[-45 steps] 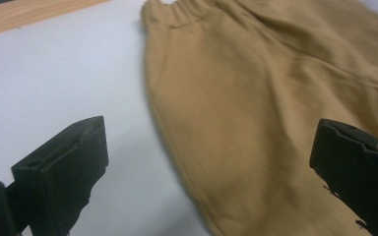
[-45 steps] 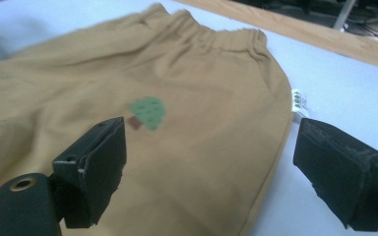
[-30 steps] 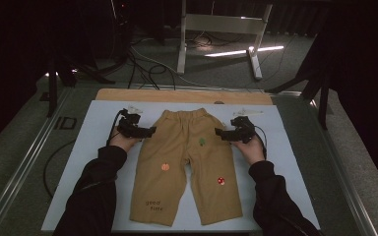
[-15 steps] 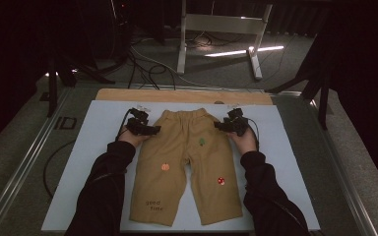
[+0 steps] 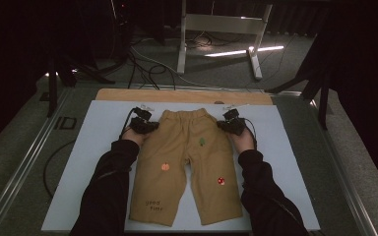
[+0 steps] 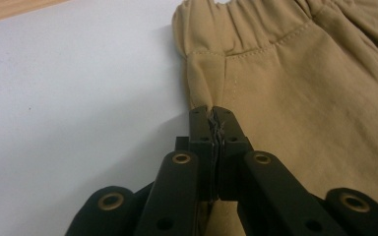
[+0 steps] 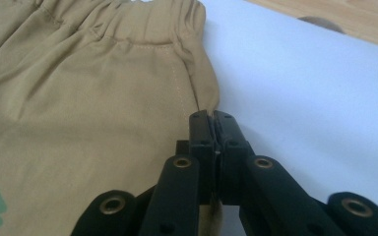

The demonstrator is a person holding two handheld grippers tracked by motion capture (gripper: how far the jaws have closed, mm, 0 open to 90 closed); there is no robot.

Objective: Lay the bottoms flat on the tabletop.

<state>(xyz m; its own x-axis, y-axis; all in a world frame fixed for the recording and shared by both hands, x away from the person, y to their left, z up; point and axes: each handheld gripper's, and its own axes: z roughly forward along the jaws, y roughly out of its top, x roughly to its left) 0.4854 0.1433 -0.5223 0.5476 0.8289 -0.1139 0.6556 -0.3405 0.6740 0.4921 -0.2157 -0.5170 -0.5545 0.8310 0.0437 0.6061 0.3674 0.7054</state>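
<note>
Lying flat on white mat point(image 5: 93, 147), tan trousers point(image 5: 187, 162), waistband at far end. Pinching trousers' outer side seams just below waistband w/ left gripper point(image 6: 211, 114) & right gripper point(image 7: 212, 118), jaws having just been closing onto fabric edge.

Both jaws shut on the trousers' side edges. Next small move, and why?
Probably lift both hands together a little. The left gripper and right gripper each pinch a side seam of the tan trousers just below the waistband, which lie flat on the white mat.

A pale blue-grey rectangular mat point(image 5: 93, 147) covers the table; tan cotton trousers point(image 5: 187, 162) lie flat at the mat's middle.
</note>
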